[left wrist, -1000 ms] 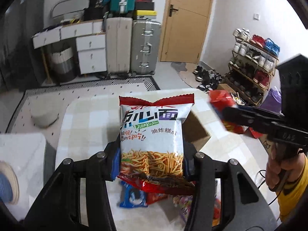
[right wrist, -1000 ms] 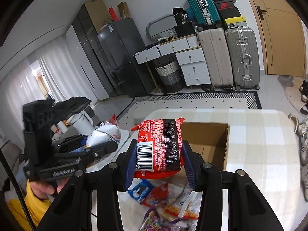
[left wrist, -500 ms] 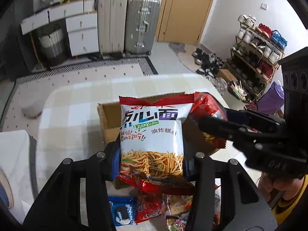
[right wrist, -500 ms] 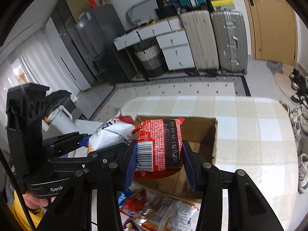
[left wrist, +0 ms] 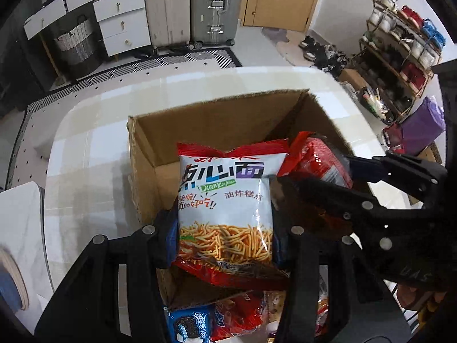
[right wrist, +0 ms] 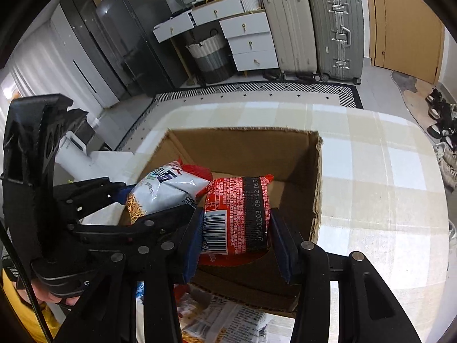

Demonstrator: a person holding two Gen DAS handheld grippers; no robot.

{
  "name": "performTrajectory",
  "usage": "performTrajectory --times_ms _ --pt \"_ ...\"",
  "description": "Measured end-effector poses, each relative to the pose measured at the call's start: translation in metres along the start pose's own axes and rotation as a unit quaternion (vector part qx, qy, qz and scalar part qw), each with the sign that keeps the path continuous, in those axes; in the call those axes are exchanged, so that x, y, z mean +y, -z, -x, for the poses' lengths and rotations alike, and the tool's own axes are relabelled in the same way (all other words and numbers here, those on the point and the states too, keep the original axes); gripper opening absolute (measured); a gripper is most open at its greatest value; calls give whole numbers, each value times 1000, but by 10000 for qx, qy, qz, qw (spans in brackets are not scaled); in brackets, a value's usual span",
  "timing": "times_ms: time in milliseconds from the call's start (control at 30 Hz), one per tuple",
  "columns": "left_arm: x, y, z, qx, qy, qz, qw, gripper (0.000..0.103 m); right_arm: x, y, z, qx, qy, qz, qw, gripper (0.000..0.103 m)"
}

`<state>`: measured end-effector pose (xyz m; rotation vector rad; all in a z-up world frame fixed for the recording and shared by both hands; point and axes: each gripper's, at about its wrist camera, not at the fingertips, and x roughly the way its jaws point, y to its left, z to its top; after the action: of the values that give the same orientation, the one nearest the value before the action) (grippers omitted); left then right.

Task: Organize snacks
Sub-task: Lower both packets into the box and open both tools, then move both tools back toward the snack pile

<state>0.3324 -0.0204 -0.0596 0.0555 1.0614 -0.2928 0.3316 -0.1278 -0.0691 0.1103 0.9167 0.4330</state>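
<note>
Both grippers are tipped steeply downward over the open cardboard box [left wrist: 148,154], side by side and nearly touching. On the left side of the box, the left gripper [left wrist: 225,228] has its two blue-padded fingers clamped on the flanks of a white snack bag [left wrist: 225,200] printed with fried noodle sticks; the bag stands upright in the grip, its long axis running away from the gripper, red crimped top edge toward the far wall of the box and its printed face turned up to the camera. It hangs above the box's left half, its top already below the rim. To the right of it, the right gripper [right wrist: 237,234] is closed tightly on a red snack packet [right wrist: 240,214], pads pressing its two sides; the packet also points lengthwise away from the gripper toward the far wall, back side up, with a barcode at its near left corner and a dark band carrying a printed date across it. It sits over the box's right half, just beside the white bag. The floor of the box that shows past the two packs is bare cardboard. Just outside the near wall of the box, loose snacks [left wrist: 228,317] lie in a heap on the checked tablecloth [right wrist: 385,177], among them a blue cookie pack [left wrist: 188,325]. A hand [right wrist: 54,294] in a yellow sleeve grips the left gripper's handle.
</note>
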Motion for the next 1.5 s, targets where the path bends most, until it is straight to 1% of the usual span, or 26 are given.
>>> performTrajectory --times_ms 67,133,267,367,433,467,500,533,600,733,800,933,1000,1067,1100,1133,1167,1200,1300,1433,1500 --pt "1 3 -5 42 29 6 10000 46 -2 1 -3 8 42 6 10000 45" --pt "1 2 -14 92 -27 5 10000 46 -5 2 -5 12 53 -14 10000 45" --pt "1 7 -22 152 -29 67 9999 47 -7 4 -1 -95 21 -20 10000 46" --pt "3 11 -20 151 -95 111 9998 57 -7 6 9 -201 -7 -31 9998 46" --pt "3 16 -13 120 -30 88 9999 63 -6 7 19 -310 0 -27 9995 46" --pt "1 17 -10 101 20 61 9999 69 -6 8 26 -376 4 -29 9993 47" --pt "0 23 -1 62 17 35 10000 79 -5 10 33 -439 0 -33 9990 48" --pt "-2 24 6 -37 -35 5 10000 81 -6 12 42 -520 -12 -39 9986 48" --pt "-4 28 22 -211 -101 -23 9997 81 -3 17 60 -697 17 -68 9975 50" --pt "0 44 59 -567 5 219 9982 81 -1 30 101 -1099 2 -155 9938 57" --pt "2 56 82 -816 -59 333 9961 81 3 37 119 -1279 -18 -167 9916 68" --pt "3 86 127 -1175 -138 469 9919 81 16 56 156 -1682 -55 -114 9857 76" --pt "0 103 150 -1372 -40 500 9893 83 24 67 173 -1843 -68 -108 9828 85" --pt "-4 121 173 -1511 165 436 9874 85 31 80 189 -2034 -171 -104 9789 88" --pt "-7 129 181 -1563 164 386 9868 88 35 84 196 -2109 -208 -92 9772 91" --pt "-10 137 190 -1620 116 353 9861 90 39 89 202 -2172 -227 -71 9758 92" --pt "-11 147 200 -1693 81 363 9849 94 43 96 210 -2248 -230 -45 9741 93" --pt "-14 154 207 -1754 81 373 9838 101 48 101 216 -2323 -234 -24 9724 95" --pt "-17 180 232 -1987 66 381 9793 102 62 119 234 -2504 -253 72 9678 97" --pt "-18 215 264 -2240 -39 480 9734 102 73 140 250 -2612 -323 79 9647 98" --pt "-18 234 278 -2364 -76 508 9703 102 76 153 257 -2654 -286 128 9636 99"
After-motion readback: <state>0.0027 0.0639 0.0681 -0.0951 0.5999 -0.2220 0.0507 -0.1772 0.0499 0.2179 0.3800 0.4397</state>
